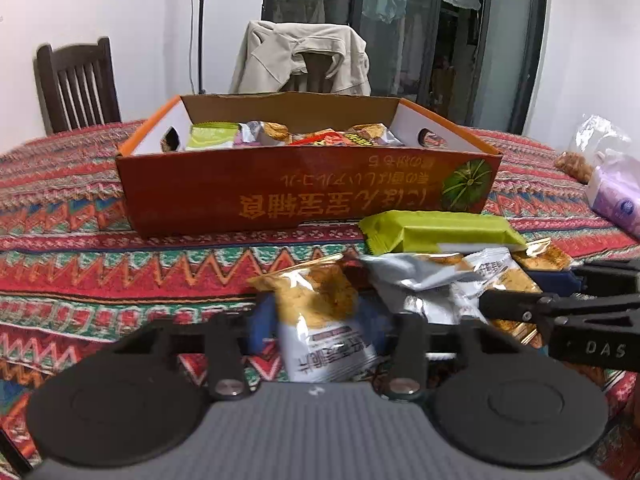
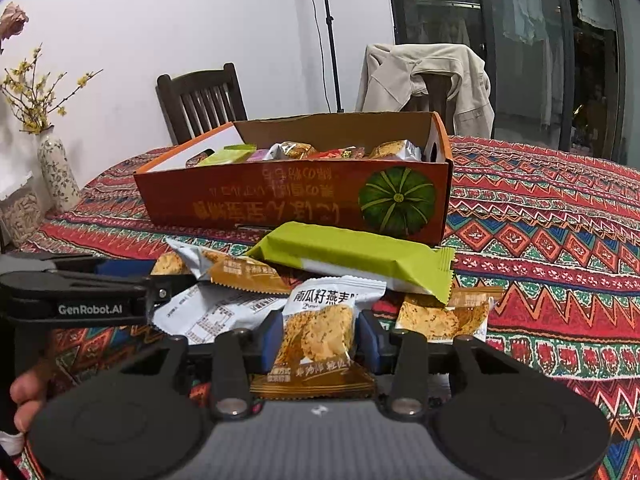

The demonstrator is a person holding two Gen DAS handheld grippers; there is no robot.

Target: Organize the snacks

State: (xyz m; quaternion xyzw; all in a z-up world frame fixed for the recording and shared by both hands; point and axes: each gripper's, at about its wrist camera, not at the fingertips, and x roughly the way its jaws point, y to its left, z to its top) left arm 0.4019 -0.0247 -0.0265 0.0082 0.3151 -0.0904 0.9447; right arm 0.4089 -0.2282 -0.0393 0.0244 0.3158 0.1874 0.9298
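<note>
An orange cardboard box (image 1: 304, 192) with a pumpkin print holds several snack packets; it also shows in the right wrist view (image 2: 296, 200). In front of it lies a pile of packets topped by a long green bar (image 1: 440, 230), which also shows in the right wrist view (image 2: 352, 256). My left gripper (image 1: 320, 320) is shut on a white-and-gold cracker packet (image 1: 320, 320), held just above the cloth. My right gripper (image 2: 318, 336) is shut on another white-and-gold cracker packet (image 2: 320, 328). Each gripper shows at the edge of the other's view.
A patterned red tablecloth (image 1: 120, 272) covers the table. A tissue pack (image 1: 616, 196) and a clear bag lie at the right. A flowered vase (image 2: 58, 172) stands at the left. Two chairs stand behind, one draped with a beige jacket (image 1: 304, 60).
</note>
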